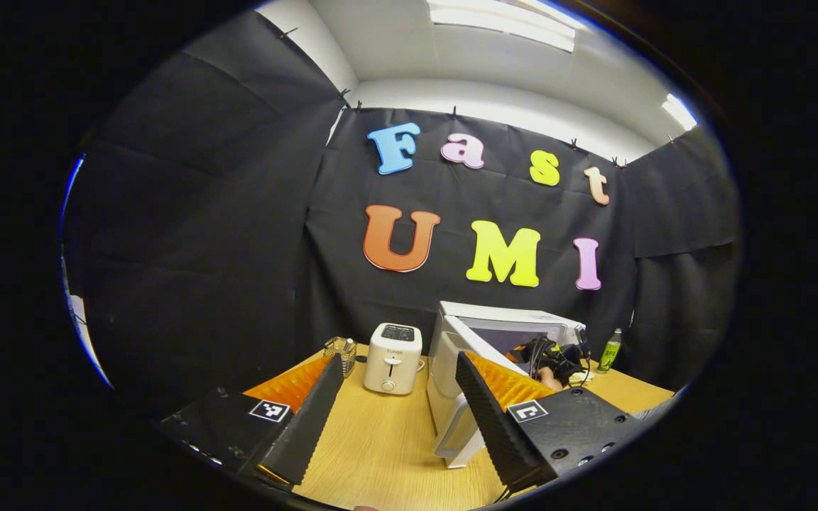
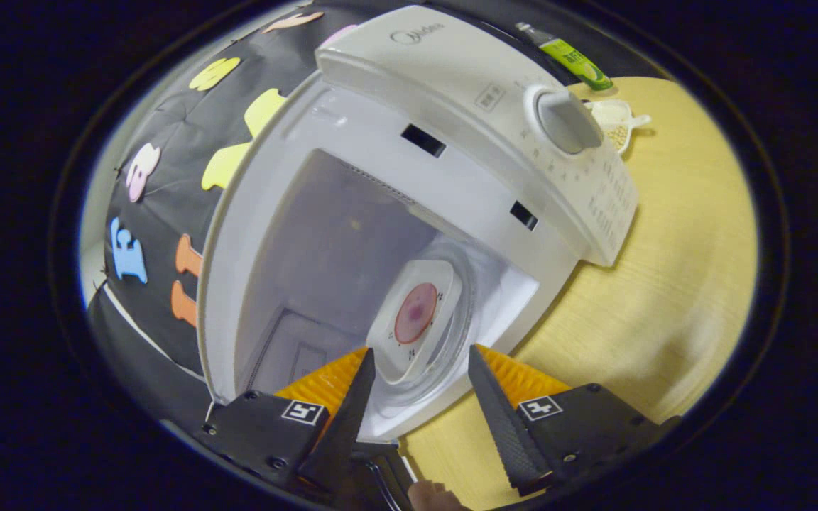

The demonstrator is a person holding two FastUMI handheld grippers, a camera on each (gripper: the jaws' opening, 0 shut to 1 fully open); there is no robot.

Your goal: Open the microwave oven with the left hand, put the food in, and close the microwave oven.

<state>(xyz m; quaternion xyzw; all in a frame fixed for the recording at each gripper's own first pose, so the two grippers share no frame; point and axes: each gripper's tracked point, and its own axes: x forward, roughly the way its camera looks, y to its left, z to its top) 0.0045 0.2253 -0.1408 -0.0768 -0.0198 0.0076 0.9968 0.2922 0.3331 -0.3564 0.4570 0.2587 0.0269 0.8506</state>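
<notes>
The white microwave (image 2: 451, 78) stands with its door swung wide; the view into it is tilted. A white square plate (image 2: 416, 316) with a round pinkish piece of food rests on the glass turntable inside. My right gripper (image 2: 421, 355) is open at the cavity's mouth, its fingertips just outside the plate's near edges. In the left gripper view, the microwave (image 1: 508, 319) is ahead to the right, its open door (image 1: 451, 419) pointing towards me. My left gripper (image 1: 400, 362) is open over the table with nothing between its fingers. The other gripper and a hand (image 1: 551, 358) are at the oven's opening.
A white toaster (image 1: 393, 358) stands left of the microwave, with a small glass holder (image 1: 341, 348) beside it. A green bottle (image 1: 609, 349) and a small white dish (image 2: 615, 117) are to the microwave's right. Light wooden table (image 2: 664, 284) stretches in front of the control knob (image 2: 565, 121).
</notes>
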